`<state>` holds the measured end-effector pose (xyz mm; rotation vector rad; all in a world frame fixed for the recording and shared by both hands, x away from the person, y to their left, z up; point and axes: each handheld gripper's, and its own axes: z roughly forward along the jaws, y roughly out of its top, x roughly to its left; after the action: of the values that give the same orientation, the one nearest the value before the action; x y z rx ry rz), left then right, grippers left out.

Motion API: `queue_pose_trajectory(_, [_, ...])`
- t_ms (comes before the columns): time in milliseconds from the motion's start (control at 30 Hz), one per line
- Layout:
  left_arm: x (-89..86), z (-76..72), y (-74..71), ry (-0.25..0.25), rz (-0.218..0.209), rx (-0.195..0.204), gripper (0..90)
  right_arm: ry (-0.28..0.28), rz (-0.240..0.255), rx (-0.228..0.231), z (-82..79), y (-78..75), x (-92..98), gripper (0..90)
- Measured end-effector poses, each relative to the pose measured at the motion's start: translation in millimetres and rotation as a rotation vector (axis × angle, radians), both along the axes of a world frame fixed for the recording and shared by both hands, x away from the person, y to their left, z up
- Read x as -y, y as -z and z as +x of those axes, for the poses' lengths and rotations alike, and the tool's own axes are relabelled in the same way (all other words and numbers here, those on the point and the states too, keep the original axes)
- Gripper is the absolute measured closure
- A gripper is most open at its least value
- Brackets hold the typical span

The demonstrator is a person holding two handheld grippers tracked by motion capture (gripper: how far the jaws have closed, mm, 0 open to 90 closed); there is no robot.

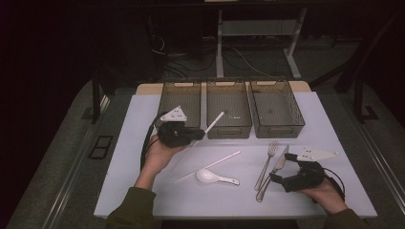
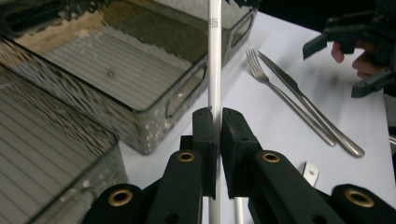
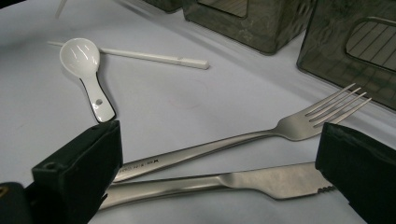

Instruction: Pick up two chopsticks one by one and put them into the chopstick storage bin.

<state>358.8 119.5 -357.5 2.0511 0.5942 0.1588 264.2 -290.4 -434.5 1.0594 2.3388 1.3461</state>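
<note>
- Your left gripper (image 1: 204, 131) has its jaws clamped on a white chopstick (image 1: 213, 121), lifted off the table (image 1: 143, 124) in front of the left bin (image 1: 180, 101) and middle bin (image 1: 229, 107).
- The chopstick is a slim, plain white stick; in the left gripper view it (image 2: 214, 56) carries a small grey mark near its far end.
- From above, its long axis runs diagonally, free end pointing up and right toward the middle bin's near wall. In the left gripper view it stands straight up between the pads.
- Your right gripper (image 3: 219, 172) has its jaws wide apart over the fork (image 3: 261, 135) and knife (image 3: 261, 179), gripping nothing.
- A second chopstick (image 1: 210, 165) lies flat on the table, same diagonal, next to a white spoon (image 1: 212, 177).
- Hard to read: the held chopstick's lower end is hidden behind the jaws, and its top is cut off by the frame edge in the left gripper view.
- The mark on it is too small to make out.
</note>
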Motion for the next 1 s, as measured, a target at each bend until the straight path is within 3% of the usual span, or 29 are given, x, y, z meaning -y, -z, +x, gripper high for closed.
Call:
queue_pose_trajectory(100, [-0.9,3.9,-7.1,-0.008,-0.008,0.008,84.0,-0.003,-0.002,0.013,0.9,0.3,0.4,0.8])
queue_pose_trajectory(133, [-1.3,5.2,-9.3,-0.009,-0.011,0.012,84.0,0.002,0.003,-0.016,-0.9,-0.2,-0.4,0.8])
queue_pose_trajectory(633, [-8.1,30.6,-36.3,-0.054,-0.056,0.02,84.0,0.005,0.008,0.002,-0.5,-0.7,0.8,0.8])
queue_pose_trajectory(1000, [-13.2,53.6,-66.1,-0.09,-0.057,0.064,83.9,0.005,0.01,0.001,-0.9,-0.8,0.8,0.8])
